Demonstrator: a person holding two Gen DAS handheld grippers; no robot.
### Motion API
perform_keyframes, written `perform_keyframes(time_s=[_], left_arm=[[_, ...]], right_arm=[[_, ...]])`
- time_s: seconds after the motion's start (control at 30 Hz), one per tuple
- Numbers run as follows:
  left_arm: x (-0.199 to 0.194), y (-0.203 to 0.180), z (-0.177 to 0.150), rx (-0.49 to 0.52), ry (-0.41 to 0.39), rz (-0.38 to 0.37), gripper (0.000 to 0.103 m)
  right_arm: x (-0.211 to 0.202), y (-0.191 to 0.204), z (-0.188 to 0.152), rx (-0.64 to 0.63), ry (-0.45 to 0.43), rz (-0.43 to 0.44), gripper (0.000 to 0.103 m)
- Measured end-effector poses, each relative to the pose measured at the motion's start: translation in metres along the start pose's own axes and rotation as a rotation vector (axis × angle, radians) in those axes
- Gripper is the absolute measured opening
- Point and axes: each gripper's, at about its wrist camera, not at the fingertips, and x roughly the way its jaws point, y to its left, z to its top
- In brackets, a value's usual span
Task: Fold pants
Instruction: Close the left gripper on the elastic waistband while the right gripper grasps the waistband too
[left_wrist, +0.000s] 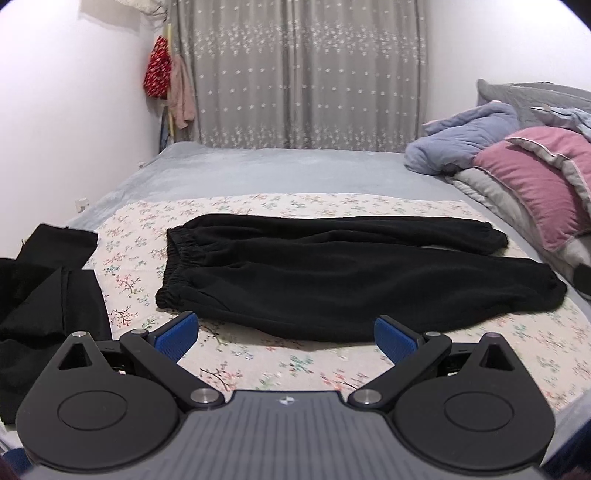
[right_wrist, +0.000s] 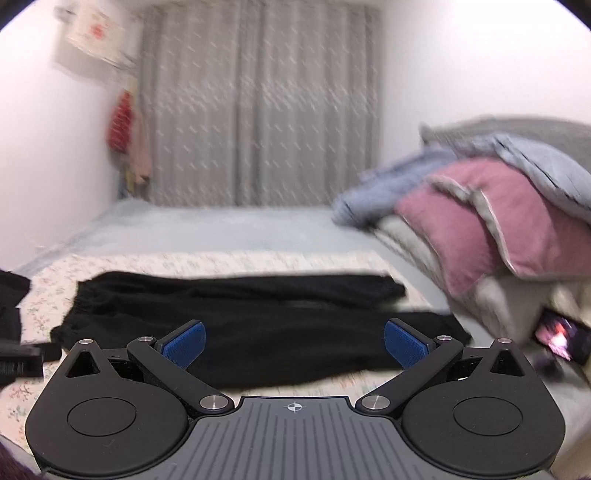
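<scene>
Left wrist view: the left gripper (left_wrist: 286, 334) holds its blue fingers (left_wrist: 176, 336) spread wide with nothing between them, hovering over the floral cloth (left_wrist: 258, 363) just short of the pants' near edge. In the right wrist view the right gripper (right_wrist: 294, 343) is spread just as wide and just as empty, and its pads overlap the near leg in the picture; whether they touch the fabric cannot be told, as that view is blurred.

The black pants (left_wrist: 332, 273) lie flat straight ahead of both sets of fingers. Their long axis runs crosswise to the fingers: the elastic waistband (left_wrist: 176, 258) is at the pants' left end, the two cuffs (left_wrist: 550, 291) at their right end, one leg behind the other. The left gripper looks nearer the waistband and the right gripper (right_wrist: 294, 343) nearer the cuffs, so the first fold probably calls for one at each end or along the near edge. No fold shows yet.

Left of the waistband sits a heap of other dark clothes (left_wrist: 44, 306). The floral cloth under the pants covers a grey bed (left_wrist: 280, 170). Beyond the cuffs are a pink pillow (left_wrist: 535, 177) and a blue blanket (left_wrist: 461, 136), and a lit phone (right_wrist: 561, 338) lies below them. Behind the pants, a grey curtain (left_wrist: 303, 74) hangs across the white-walled room.
</scene>
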Motion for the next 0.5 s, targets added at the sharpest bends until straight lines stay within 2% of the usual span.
perform_keyframes(time_s=[0.03, 0.1, 0.33, 0.4, 0.5], left_arm=[[0.008, 0.006, 0.000, -0.004, 0.006, 0.004, 0.097], [0.022, 0.015, -0.001, -0.015, 0.026, 0.023, 0.097], [0.084, 0.063, 0.006, -0.112, 0.151, 0.047, 0.096], [0.106, 0.084, 0.014, -0.143, 0.175, 0.068, 0.091], [0.145, 0.114, 0.025, -0.203, 0.217, 0.079, 0.081]], right_arm=[[0.004, -0.002, -0.008, -0.022, -0.032, 0.026, 0.103], [0.019, -0.004, -0.013, -0.039, -0.027, 0.015, 0.103], [0.100, -0.024, -0.030, -0.033, 0.190, 0.025, 0.103], [0.122, -0.025, -0.041, -0.034, 0.257, 0.034, 0.103], [0.151, -0.023, -0.041, -0.025, 0.300, 0.071, 0.103]])
